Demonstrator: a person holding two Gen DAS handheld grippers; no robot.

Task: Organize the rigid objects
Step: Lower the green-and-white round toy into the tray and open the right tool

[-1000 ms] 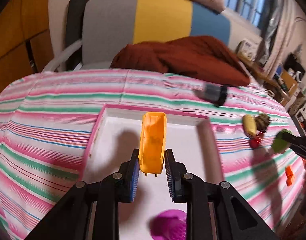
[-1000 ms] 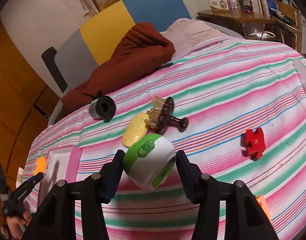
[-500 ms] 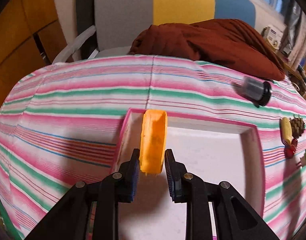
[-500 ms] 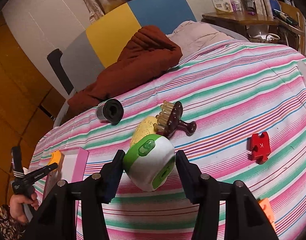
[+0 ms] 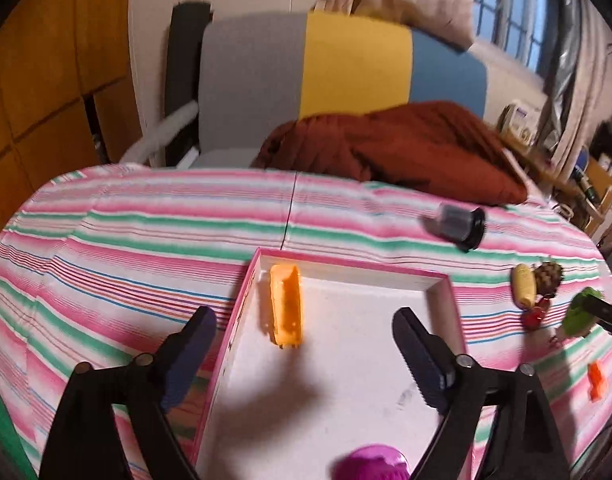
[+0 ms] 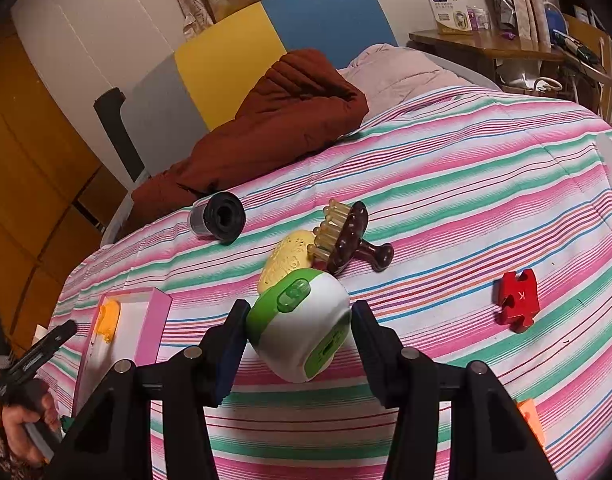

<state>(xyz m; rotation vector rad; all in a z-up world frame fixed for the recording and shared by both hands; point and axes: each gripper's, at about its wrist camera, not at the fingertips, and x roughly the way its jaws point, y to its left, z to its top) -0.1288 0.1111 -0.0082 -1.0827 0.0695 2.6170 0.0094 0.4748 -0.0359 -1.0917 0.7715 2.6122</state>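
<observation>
On the striped bed cover, w/ a pink-rimmed tray [image 5: 348, 270] at centre: my left gripper [image 5: 301, 344] hovers over the tray, jaws spread wide & empty, while the orange toy piece [image 5: 286, 309] lies inside the tray against its left wall, near the far corner. A purple item [image 5: 370, 462] sits at the tray's near edge, partly cut off by the frame.

My right gripper [image 6: 299, 336] has its jaws clamped on the green-and-white gadget [image 6: 299, 330], held above the cover & well apart from the tray [image 6: 159, 320].

Not yet sorted, as I read it: black cylinder [image 6: 217, 220], yellow oval piece [image 6: 283, 262], brown massage comb [image 6: 348, 238], red puzzle piece [image 6: 516, 300], orange block [image 6: 528, 414].

Risks from here:
- Gadget is rounded & tilted in the grip; pads meet curved sides, so a quick swing toward the tray could let it twist or slip out.
- Both grippers may converge on the tray; a clash is likely unless the left one clears first.
- A hard drop could knock the orange piece or bounce out over the low rim.
- Soft bedding may let the tray tip if pressed at an edge.
</observation>
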